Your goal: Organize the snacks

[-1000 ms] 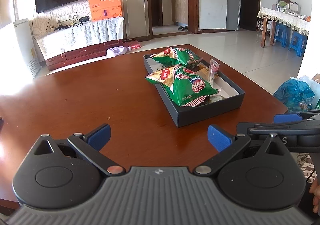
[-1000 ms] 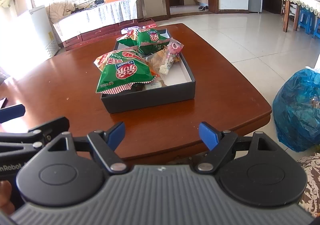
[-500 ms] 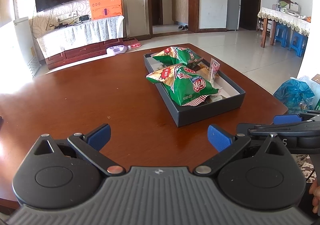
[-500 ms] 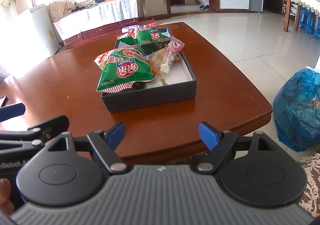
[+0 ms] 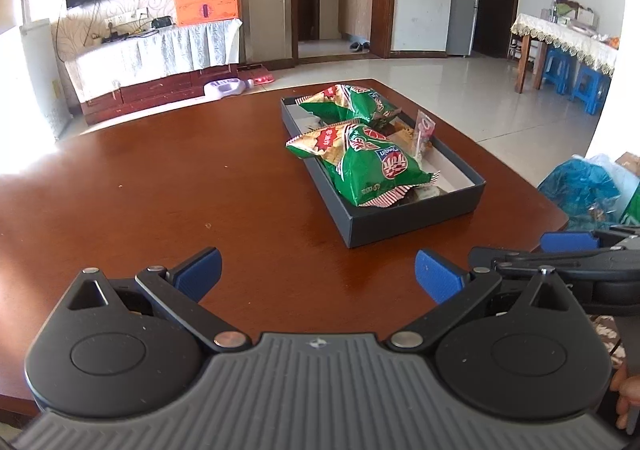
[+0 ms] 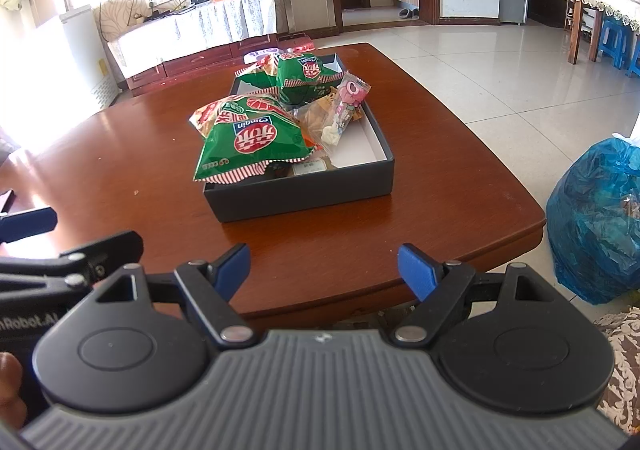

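Snacks in crinkly green foil bags (image 5: 372,165) are lying heaped in the shallow dark grey rectangular box (image 5: 416,215) on the glossy reddish-brown wooden table (image 5: 160,189), as my left camera is showing. My left gripper (image 5: 318,274) is hovering above the table's near part, its blue-padded fingers spread wide and gripping nothing. Through the right camera, the same bags (image 6: 256,141) are sitting in the box (image 6: 300,193) beside a clear pink-printed candy packet (image 6: 346,105). My right gripper (image 6: 324,268) is hanging over the table's near edge, likewise gaping and carrying nothing, well short of the box.
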Tool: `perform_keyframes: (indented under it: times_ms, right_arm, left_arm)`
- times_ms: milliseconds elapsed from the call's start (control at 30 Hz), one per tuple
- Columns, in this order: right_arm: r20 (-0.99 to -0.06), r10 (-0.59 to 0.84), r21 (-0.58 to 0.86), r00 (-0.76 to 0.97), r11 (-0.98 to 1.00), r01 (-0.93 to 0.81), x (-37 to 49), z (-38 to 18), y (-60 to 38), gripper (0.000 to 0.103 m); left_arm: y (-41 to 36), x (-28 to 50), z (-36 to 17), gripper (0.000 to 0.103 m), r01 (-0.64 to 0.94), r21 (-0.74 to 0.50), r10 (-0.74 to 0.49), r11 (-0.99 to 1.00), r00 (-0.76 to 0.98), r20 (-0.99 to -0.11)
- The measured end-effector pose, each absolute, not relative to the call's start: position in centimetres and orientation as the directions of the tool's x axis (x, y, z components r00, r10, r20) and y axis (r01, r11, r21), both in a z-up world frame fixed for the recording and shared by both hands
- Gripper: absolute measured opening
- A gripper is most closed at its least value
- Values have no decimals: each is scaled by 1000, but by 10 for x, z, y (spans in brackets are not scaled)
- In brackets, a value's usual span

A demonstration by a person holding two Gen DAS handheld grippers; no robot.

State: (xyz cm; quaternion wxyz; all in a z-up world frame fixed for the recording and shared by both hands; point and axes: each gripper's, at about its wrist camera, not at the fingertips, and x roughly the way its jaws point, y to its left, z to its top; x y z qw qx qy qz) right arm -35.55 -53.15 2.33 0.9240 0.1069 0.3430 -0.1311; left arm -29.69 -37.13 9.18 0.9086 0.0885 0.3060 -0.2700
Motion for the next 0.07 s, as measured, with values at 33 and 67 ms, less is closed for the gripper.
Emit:
perform_keyframes:
  times_ms: [33, 67]
  right_arm:
    - [-662, -169, 107, 730, 943, 316, -355, 23, -531, 82]
    - [-662, -169, 107, 730, 943, 316, -355, 23, -531, 82]
  left_arm:
    - [-371, -297, 92, 103, 545, -4, -436, 839, 668, -603]
    - [-372, -298, 92, 103, 545, 2, -436, 838, 672, -599]
